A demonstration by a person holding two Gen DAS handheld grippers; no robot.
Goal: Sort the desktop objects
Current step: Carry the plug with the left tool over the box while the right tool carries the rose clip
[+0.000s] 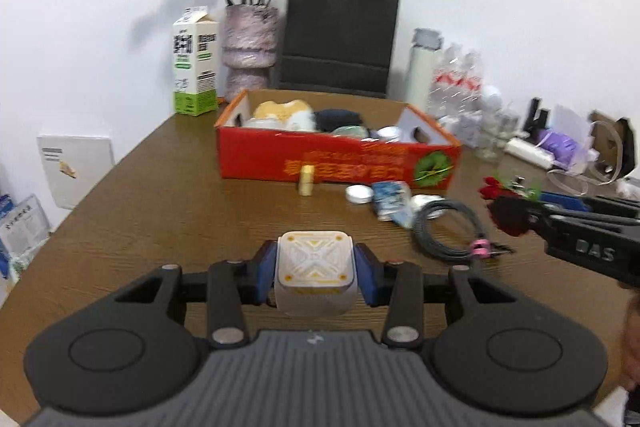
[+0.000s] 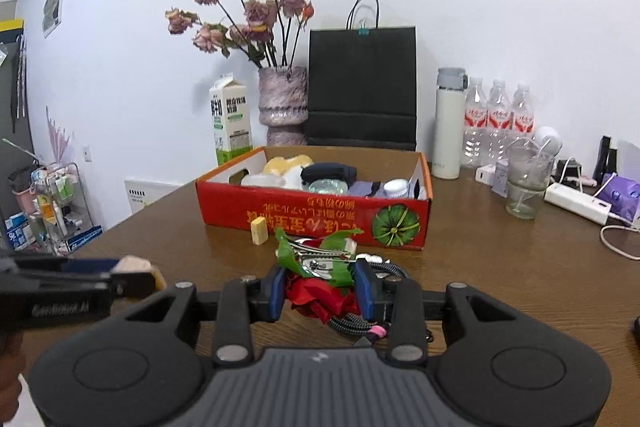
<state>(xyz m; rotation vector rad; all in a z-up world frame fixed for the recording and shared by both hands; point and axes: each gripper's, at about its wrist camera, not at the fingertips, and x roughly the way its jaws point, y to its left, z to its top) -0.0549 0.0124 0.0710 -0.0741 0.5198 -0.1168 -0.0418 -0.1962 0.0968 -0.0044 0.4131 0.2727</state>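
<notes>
My left gripper [image 1: 315,273] is shut on a white cube [image 1: 313,269] with a yellow pattern, held above the brown table [image 1: 160,211]. My right gripper [image 2: 320,289] is shut on a red artificial flower [image 2: 318,293] with green leaves; in the left wrist view that flower [image 1: 506,205] shows at the right, pinched by the right gripper [image 1: 520,217]. The left gripper [image 2: 136,277] reaches in from the left in the right wrist view, cube partly hidden. Ahead stands an open red cardboard box [image 1: 332,163] [image 2: 312,205] holding several items.
Before the box lie a small yellow block [image 1: 306,180] [image 2: 259,231], a white round tin [image 1: 359,193], a blue packet [image 1: 390,199] and a coiled black cable [image 1: 448,231]. Behind it stand a milk carton [image 2: 231,119], flower vase [image 2: 283,103], black bag [image 2: 362,87], thermos [image 2: 450,123], bottles [image 2: 498,119], glass [image 2: 526,183].
</notes>
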